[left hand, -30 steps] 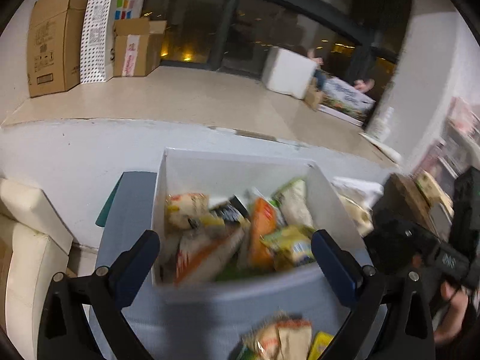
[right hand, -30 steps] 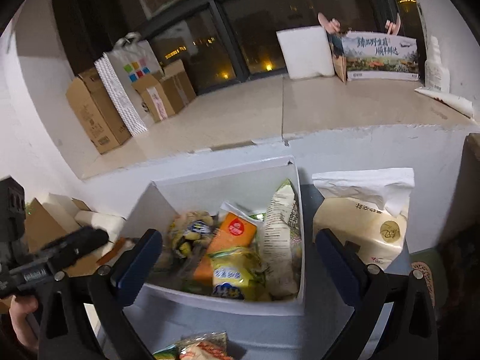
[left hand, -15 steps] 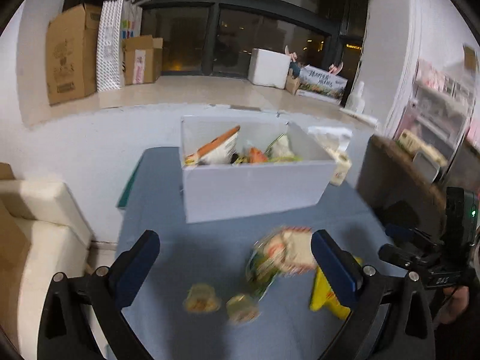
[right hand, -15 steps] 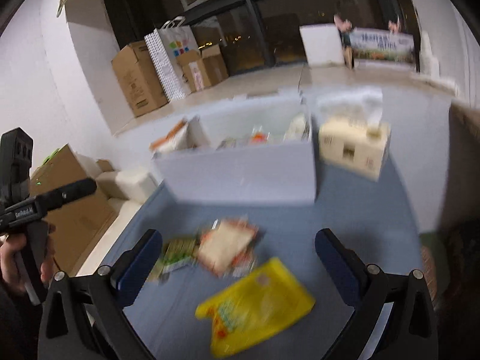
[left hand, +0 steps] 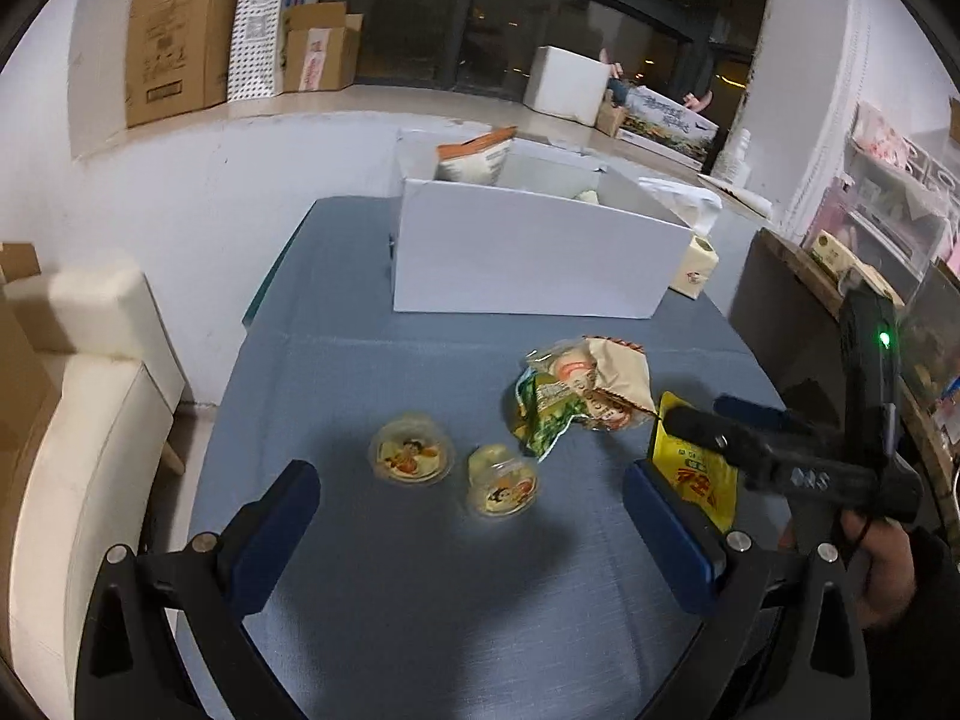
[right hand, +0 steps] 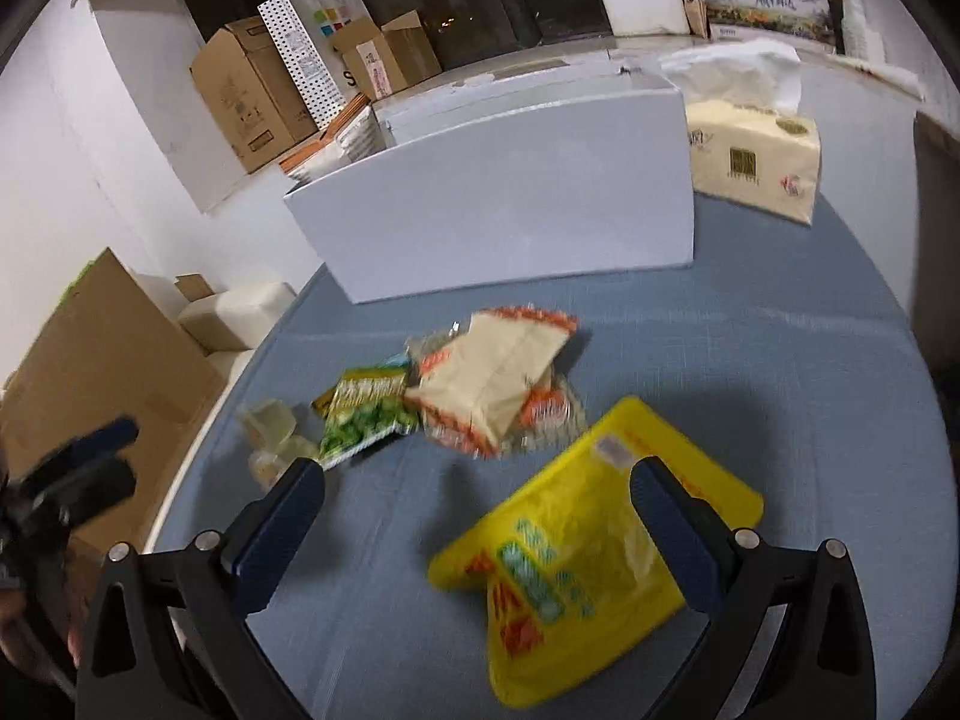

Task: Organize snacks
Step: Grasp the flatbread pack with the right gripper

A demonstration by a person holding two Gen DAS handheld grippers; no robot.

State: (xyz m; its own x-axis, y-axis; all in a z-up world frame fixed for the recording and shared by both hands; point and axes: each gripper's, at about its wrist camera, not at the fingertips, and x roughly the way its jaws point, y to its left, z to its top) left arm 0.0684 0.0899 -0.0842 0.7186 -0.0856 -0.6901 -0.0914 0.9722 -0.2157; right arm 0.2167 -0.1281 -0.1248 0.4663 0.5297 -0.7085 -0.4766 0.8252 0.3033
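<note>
A white box (left hand: 528, 258) (right hand: 504, 192) of snacks stands at the far side of the blue table (left hand: 420, 600). Loose on the table lie two small jelly cups (left hand: 411, 455) (left hand: 503, 487), a green packet (left hand: 547, 417) (right hand: 366, 411), a beige-and-orange packet (left hand: 606, 384) (right hand: 498, 378) and a yellow pouch (left hand: 699, 474) (right hand: 576, 558). My left gripper (left hand: 471, 531) hangs open above the table, just short of the cups. My right gripper (right hand: 480, 522) is open, low over the yellow pouch, with nothing between its fingers.
A tissue pack (right hand: 753, 162) (left hand: 696, 267) sits right of the box. Cardboard boxes (left hand: 174, 30) and a dotted paper bag (left hand: 264, 18) line the ledge behind. A cream sofa (left hand: 78, 420) is left of the table, a wooden shelf (left hand: 840, 276) to the right.
Both grippers pulled back from over the box and dropped lower toward the loose snacks on the near side of the table. Both stayed open.
</note>
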